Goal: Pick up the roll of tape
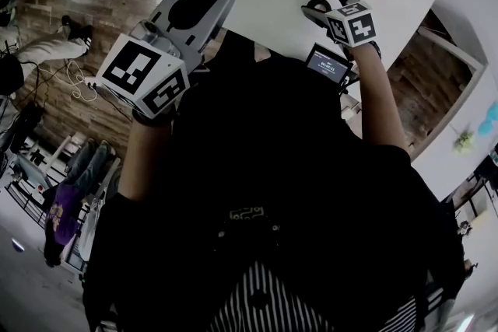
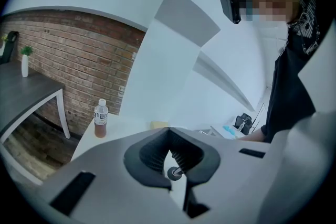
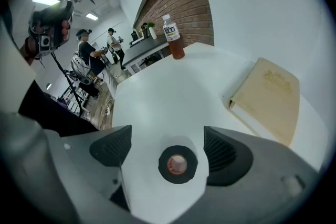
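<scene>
White table (image 3: pixel 168 97), brick wall (image 3: pixel 184 2) behind. Roll of tape (image 3: pixel 178 164) lies flat on table, between wide-apart jaws of my right gripper (image 3: pixel 169 150), neither jaw touching it. My left gripper (image 2: pixel 169 131): jaws together, empty.

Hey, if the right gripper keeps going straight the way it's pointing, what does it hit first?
Most likely the roll of tape, lying flat on the white table, centred between the open jaws of the right gripper.
</scene>
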Available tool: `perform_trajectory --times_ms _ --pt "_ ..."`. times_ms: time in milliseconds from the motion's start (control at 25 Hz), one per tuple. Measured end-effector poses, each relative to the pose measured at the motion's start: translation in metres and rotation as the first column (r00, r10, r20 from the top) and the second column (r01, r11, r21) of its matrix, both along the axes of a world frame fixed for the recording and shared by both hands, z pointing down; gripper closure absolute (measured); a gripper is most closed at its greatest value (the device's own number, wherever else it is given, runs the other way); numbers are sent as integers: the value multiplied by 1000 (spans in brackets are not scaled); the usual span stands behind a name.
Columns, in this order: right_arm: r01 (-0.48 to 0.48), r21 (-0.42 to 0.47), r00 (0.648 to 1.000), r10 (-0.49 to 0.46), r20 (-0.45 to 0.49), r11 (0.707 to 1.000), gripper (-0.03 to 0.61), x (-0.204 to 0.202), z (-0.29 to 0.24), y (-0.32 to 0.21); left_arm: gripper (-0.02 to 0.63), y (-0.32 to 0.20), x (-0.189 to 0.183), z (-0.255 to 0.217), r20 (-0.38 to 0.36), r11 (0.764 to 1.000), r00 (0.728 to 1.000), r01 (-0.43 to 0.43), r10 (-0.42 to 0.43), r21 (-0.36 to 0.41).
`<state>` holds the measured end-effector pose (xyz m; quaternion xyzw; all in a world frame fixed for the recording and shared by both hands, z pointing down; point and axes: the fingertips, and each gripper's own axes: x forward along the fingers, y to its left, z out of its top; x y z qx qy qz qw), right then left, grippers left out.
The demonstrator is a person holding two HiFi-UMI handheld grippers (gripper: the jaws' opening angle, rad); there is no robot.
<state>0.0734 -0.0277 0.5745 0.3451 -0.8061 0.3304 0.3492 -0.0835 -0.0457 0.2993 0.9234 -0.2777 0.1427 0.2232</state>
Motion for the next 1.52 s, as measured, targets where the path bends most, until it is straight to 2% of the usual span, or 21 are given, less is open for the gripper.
perform_trajectory --times_ms 400,560,640,800,960,1240,1520 --pt "38 -105 989 -52 -141 994 146 17 56 16 607 2 -16 11 8 999 999 31 -31 -11" --pt "109 -68 954 -123 -274 992 146 27 71 15 607 -3 -19 14 11 999 999 46 -46 -13" --pt "142 -54 941 -152 -304 988 147 25 70 16 607 -3 -21 12 8 999 999 51 -51 -6" --pt "170 -77 934 -185 -306 982 160 23 75 23 607 0 -25 11 -1 998 998 69 -69 10" --pt "211 -114 918 -237 -319 971 236 19 82 31 607 4 -25 12 2 997 997 75 -75 5" --pt "265 -101 903 -284 -323 959 261 14 77 28 607 6 -22 10 2 997 997 72 -72 15" --pt "226 -46 920 -228 -320 973 261 22 57 23 607 6 -10 7 11 999 1000 24 -24 28"
